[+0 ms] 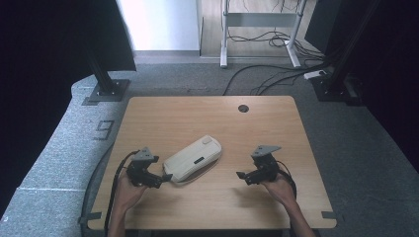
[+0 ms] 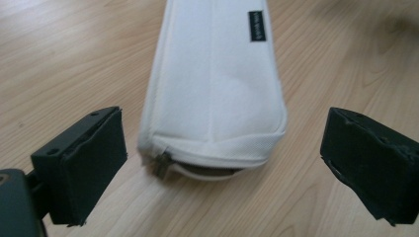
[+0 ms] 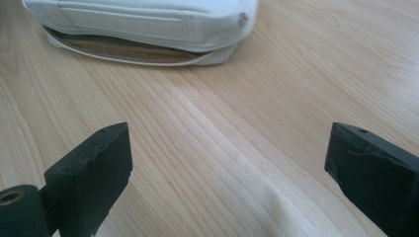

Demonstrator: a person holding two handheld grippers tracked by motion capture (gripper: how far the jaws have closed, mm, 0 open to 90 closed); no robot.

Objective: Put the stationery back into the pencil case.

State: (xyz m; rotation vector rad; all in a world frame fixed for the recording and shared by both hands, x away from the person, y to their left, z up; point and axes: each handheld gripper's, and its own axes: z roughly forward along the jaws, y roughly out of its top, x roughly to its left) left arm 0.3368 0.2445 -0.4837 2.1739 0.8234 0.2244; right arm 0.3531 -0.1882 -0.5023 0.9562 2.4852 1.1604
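A white fabric zip pouch [image 1: 193, 159] lies slantwise near the middle of the wooden table [image 1: 207, 118]. Its zip is partly undone along the side, so the lid gapes a little. In the left gripper view the pouch [image 2: 217, 84] has a small black label and a metal zip pull [image 2: 162, 165] at its near end. My left gripper [image 1: 165, 177] is open right at that end, its jaws either side of it and not touching. My right gripper [image 1: 240, 175] is open over bare wood, a short way right of the pouch [image 3: 143, 24].
A round cable hole [image 1: 243, 108] sits near the table's far edge. Beyond the table are grey carpet, black stand bases [image 1: 106, 91] at left and right, a white desk frame [image 1: 259, 29] and loose cables [image 1: 276, 74].
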